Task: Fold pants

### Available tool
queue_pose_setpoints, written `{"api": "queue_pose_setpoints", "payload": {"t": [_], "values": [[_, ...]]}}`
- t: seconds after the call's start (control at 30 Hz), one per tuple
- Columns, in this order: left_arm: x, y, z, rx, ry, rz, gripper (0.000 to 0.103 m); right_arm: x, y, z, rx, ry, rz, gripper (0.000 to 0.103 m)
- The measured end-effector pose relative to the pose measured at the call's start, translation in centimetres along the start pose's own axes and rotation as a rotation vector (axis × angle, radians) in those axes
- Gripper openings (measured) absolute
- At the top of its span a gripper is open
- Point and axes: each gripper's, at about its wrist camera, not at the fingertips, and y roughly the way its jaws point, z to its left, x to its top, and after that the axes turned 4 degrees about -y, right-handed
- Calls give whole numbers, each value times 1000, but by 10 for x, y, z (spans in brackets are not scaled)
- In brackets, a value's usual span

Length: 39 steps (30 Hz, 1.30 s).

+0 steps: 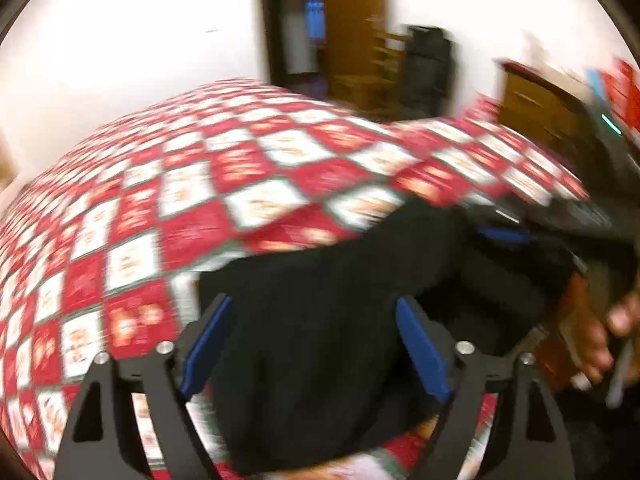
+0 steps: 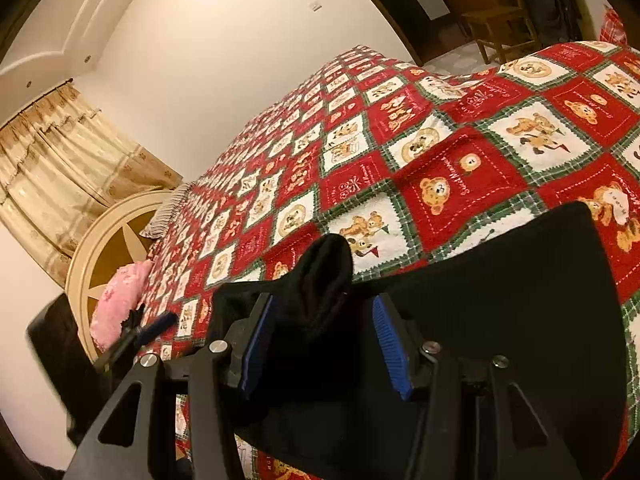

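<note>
Your left claw (image 1: 316, 344) stands wide open over the black pants (image 1: 340, 300), its pads clear of the cloth. Your right claw (image 2: 324, 340) is closed on a bunched ridge of the same pants (image 2: 500, 300), which lie on the bed (image 2: 400, 152) near its close edge. From the right claw the cloth runs off to your right, its long axis along that edge. The quilt beyond is bare, so you have room to carry the fold toward the far side.

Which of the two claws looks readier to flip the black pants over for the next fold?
Probably the right claw: a bunch of the black pants sits between its pads. The left claw is wide open above them.
</note>
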Motion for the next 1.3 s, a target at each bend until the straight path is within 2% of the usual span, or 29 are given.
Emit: {"api": "queue_pose_setpoints", "payload": {"t": [0.03,0.07,0.1,0.13,0.23,0.27,0.3,0.37,0.47,0.53,0.6,0.8,0.97,1.17,1.3], "values": [[4,6,10,84,-32,7,86,1,0,1,2,-3,-1,54],[7,11,17,134,-54,21,83,2,-1,2,9,-3,-6,54],[8,12,21,148,-73,29,83,3,-2,2,16,-1,-11,55],[9,11,27,130,-94,30,83,4,-4,2,17,1,-12,55],[5,-3,37,-39,-155,20,83,3,-5,-3,18,26,-11,59],[5,-6,40,-61,-164,12,83,2,-4,-6,17,37,-8,59],[4,-8,41,-53,-169,1,84,2,-3,-7,8,39,-4,59],[7,-4,43,25,-162,-9,84,0,3,-6,-6,30,8,59],[9,18,45,169,-153,30,84,-6,18,10,-31,-51,42,59],[8,29,46,222,-149,44,84,-12,27,21,-109,-125,56,59],[5,40,48,267,-154,71,84,-18,29,25,-134,-157,56,59],[3,48,51,315,-159,92,84,-35,32,40,-177,-271,76,58],[1,51,54,328,-174,107,84,-44,31,51,-226,-352,65,50],[0,56,59,321,-200,126,84,-38,28,42,-226,-300,58,50],[0,55,59,319,-199,126,84,-40,32,43,-229,-298,67,53]]}}
